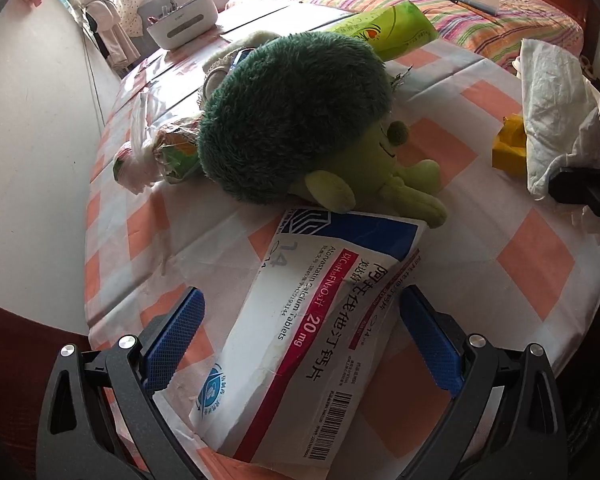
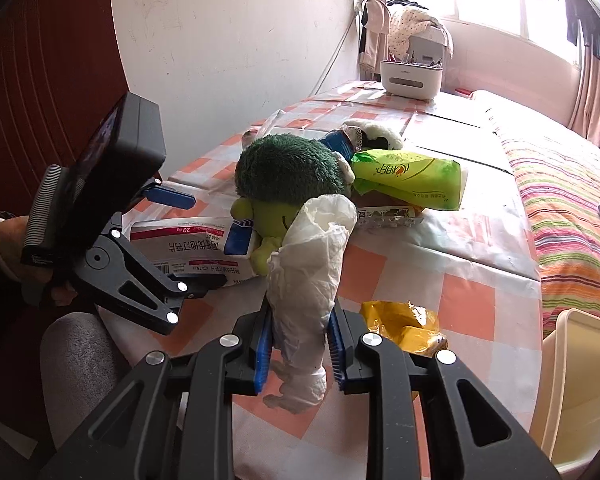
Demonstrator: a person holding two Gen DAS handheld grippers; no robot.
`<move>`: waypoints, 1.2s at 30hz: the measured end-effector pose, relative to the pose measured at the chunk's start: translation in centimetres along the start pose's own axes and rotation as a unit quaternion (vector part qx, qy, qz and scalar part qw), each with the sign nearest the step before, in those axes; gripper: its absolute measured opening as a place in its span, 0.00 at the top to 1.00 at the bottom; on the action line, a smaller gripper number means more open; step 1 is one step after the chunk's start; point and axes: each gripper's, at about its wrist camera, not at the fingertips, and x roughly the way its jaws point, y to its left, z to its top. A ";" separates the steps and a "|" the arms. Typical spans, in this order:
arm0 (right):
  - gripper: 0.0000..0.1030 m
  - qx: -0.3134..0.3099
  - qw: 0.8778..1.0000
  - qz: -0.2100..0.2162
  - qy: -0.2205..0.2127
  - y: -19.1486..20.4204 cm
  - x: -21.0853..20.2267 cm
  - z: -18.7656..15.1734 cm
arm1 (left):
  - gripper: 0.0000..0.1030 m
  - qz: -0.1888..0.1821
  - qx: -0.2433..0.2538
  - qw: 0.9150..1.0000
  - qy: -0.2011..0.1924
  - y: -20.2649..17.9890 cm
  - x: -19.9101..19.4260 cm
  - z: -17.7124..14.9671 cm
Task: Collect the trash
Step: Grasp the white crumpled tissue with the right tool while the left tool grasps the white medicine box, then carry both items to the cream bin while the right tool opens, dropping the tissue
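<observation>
Right gripper [image 2: 300, 344] is clamping a crumpled tissue [image 2: 308, 264] for disposal, while the left gripper [image 1: 300, 340], jaws wide, is straddling a pill box [image 1: 308, 344] near the table [image 1: 532, 264] edge.

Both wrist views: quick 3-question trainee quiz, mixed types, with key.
1. True or false: the right gripper is shut on the crumpled tissue.
2. The medicine box lies between whose open jaws? A) left gripper B) right gripper
3. Which item touches the box's far end?

Key: 1 true. 2 A. 3 the green plush toy.
</observation>
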 end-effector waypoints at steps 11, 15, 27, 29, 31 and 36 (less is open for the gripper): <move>0.77 0.020 0.999 -0.006 -0.034 -1.1 -2.7 -0.2 | 0.26 0.031 -0.024 0.999 -0.009 -0.3 -0.2 -0.5; 0.77 0.023 0.999 -0.008 -0.043 -1.4 -3.1 -0.2 | 0.30 0.075 -0.035 0.996 -0.017 -0.5 -1.2 -1.0; 0.77 0.039 0.998 -0.016 -0.050 -2.6 -3.6 -0.7 | 0.30 0.113 -0.086 0.987 -0.071 -1.2 -5.6 -0.5; 0.77 0.040 0.998 -0.019 -0.051 -2.7 -3.8 -0.9 | 0.30 0.114 -0.090 0.986 -0.076 -1.5 -5.9 -0.3; 0.77 0.042 0.998 -0.021 -0.052 -2.9 -3.9 -0.9 | 0.30 0.113 -0.095 0.986 -0.079 -1.9 -6.1 0.0; 0.77 0.050 0.997 -0.027 -0.059 -3.5 -4.4 -1.1 | 0.30 0.118 -0.103 0.984 -0.085 -2.4 -6.5 0.7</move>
